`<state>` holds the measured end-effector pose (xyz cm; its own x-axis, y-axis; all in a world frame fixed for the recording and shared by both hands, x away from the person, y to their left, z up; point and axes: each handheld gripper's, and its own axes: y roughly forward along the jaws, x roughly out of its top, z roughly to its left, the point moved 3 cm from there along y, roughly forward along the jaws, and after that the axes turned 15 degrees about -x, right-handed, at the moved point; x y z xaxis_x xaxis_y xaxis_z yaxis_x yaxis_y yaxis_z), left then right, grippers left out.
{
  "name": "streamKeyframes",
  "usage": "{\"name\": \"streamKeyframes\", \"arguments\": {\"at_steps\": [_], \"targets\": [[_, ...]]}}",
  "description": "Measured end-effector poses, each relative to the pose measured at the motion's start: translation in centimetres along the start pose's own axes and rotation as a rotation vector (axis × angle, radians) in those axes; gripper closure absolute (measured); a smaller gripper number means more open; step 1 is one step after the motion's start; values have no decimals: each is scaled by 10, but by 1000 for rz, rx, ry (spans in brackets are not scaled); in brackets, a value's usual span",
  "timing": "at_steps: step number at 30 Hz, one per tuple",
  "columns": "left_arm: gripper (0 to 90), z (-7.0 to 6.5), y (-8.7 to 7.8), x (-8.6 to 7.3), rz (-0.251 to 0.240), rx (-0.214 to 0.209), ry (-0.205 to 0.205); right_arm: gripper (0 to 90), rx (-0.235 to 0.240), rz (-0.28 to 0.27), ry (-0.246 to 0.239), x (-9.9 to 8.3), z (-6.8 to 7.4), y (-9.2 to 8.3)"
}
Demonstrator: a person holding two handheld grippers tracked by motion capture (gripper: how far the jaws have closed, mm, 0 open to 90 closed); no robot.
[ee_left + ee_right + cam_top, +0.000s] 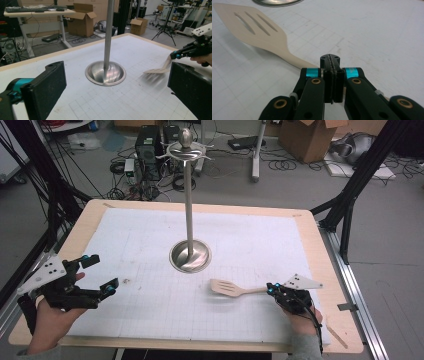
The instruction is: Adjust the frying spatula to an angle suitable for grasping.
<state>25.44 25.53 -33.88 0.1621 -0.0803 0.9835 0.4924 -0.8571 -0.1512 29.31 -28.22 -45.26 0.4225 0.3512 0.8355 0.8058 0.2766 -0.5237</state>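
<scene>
I have a pale wooden slotted spatula clamped by its handle in my right tool. The jaws are pressed together on the thin handle, with no gap showing between them in the right gripper view. The spatula sticks out toward the middle of the surface, its slotted blade lifted a little clear of the white gridded mat; in the left gripper view the blade is blurred.

Just beyond the blade stands a steel stand: a round dished base, a tall thin pole, and a ring of short hooks near the top under a knob. The blade is near the base but not touching it.

My left tool hovers over the near left side of the mat, well apart from the spatula, its jaws spread wide with nothing between them.

My judgement is that the work is to hang the spatula on a hook. The grip sits on the handle's end, so any hanging hole there may be covered. The long blade could swing and knock the pole, tipping the stand. A narrow grip on a smooth handle could also let the spatula twist or slip as I lift it.
</scene>
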Motion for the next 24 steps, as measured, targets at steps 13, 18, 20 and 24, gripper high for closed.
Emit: {"name": "streamKeyframes", "arguments": {"at_steps": [13,18,20,24], "targets": [[23,2,-3,0,-6,4,-8,900,55,-6,-3,13,20,21],[23,2,-3,0,-11,7,-13,900,45,41,-15,15,27,34],[23,2,-3,0,-10,7,-11,900,48,56,-12,16,28,38],[23,2,-1,-1,-12,4,-13,900,37,94,-32,14,30,45]]}}
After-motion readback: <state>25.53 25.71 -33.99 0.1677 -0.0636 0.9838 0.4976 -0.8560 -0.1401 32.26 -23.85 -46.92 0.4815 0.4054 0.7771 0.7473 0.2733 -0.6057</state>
